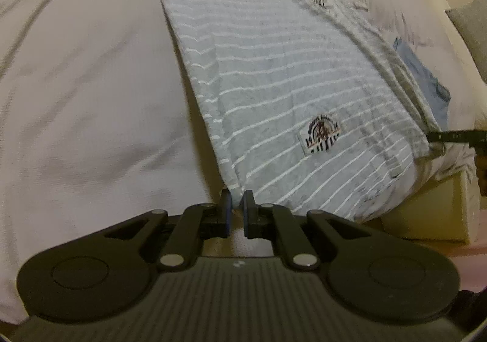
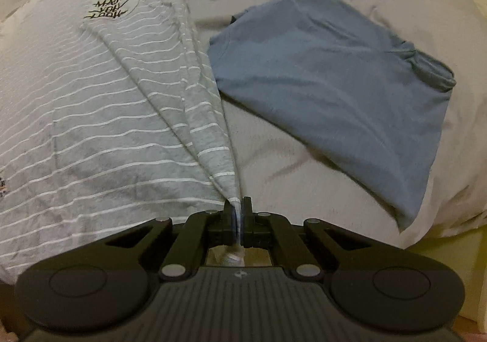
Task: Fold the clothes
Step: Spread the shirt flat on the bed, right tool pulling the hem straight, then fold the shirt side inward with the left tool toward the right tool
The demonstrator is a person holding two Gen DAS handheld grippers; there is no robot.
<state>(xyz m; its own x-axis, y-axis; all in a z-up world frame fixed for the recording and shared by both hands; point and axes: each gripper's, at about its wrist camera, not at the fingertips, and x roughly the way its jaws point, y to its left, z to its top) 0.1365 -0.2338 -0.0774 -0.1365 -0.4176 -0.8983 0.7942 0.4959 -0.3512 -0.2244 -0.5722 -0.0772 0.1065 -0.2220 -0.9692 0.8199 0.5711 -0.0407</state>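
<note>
While the striped shirt lies spread on the white bedding, each gripper is at one of its hem corners. The left gripper sits at the near corner, pads a little apart; fabric seems to lie between them, but a firm pinch cannot be confirmed. The right gripper is clamped on the shirt's opposite corner, pulling it into a taut ridge. A folded blue shirt lies just beside the striped shirt, on the right gripper's side.
</note>
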